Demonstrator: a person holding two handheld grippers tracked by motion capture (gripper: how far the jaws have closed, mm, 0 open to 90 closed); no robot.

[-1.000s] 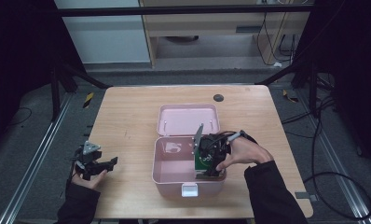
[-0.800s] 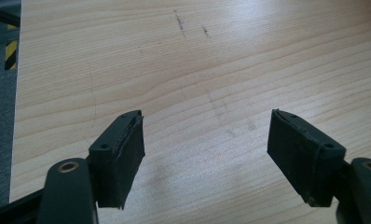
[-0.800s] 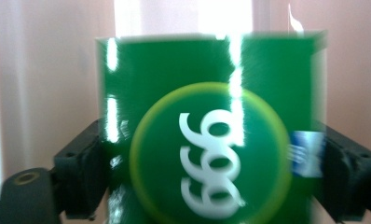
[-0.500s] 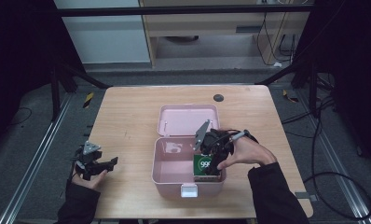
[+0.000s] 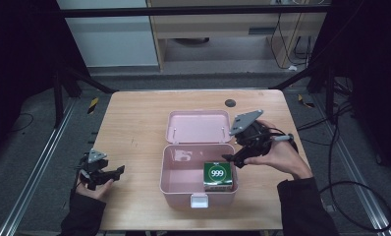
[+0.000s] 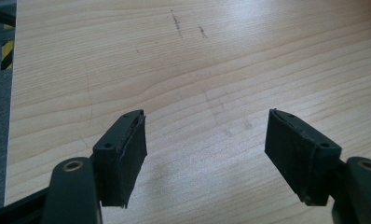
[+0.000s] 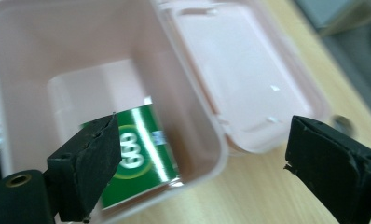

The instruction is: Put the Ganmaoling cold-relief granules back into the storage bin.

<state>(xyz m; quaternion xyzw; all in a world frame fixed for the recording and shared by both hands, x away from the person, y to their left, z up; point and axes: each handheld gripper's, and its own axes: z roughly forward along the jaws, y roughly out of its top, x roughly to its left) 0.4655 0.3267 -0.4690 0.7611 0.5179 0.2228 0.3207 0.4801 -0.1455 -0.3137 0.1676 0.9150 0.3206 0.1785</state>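
A pink box point(image 5: 183, 195) stands open mid-table, its lid point(image 5: 198, 127) lying flat behind it. Inside, at the front right, a green carton marked 999 point(image 5: 218, 175) rests on the floor of the box. My right gripper point(image 5: 231, 160) hovers over the box's right rim, above and beside the carton. Its jaws are open, have just been closing a little, and hold nothing. The right gripper view looks past my right gripper point(image 7: 204, 126) at the carton point(image 7: 141, 154), the box rim point(image 7: 216, 140) and the lid point(image 7: 239, 70). My left gripper point(image 5: 119, 171) rests open on bare wood at the table's left front point(image 6: 205, 116).
The wooden table point(image 5: 134, 128) has a small black disc point(image 5: 230, 103) near its far edge. A white latch point(image 5: 199, 200) sticks out of the box's front. Metal rails run along the floor at left, and cables lie at right.
My right gripper has let go of the green carton and risen out of the box toward the right. The carton now lies in the box. The left gripper has stayed put.
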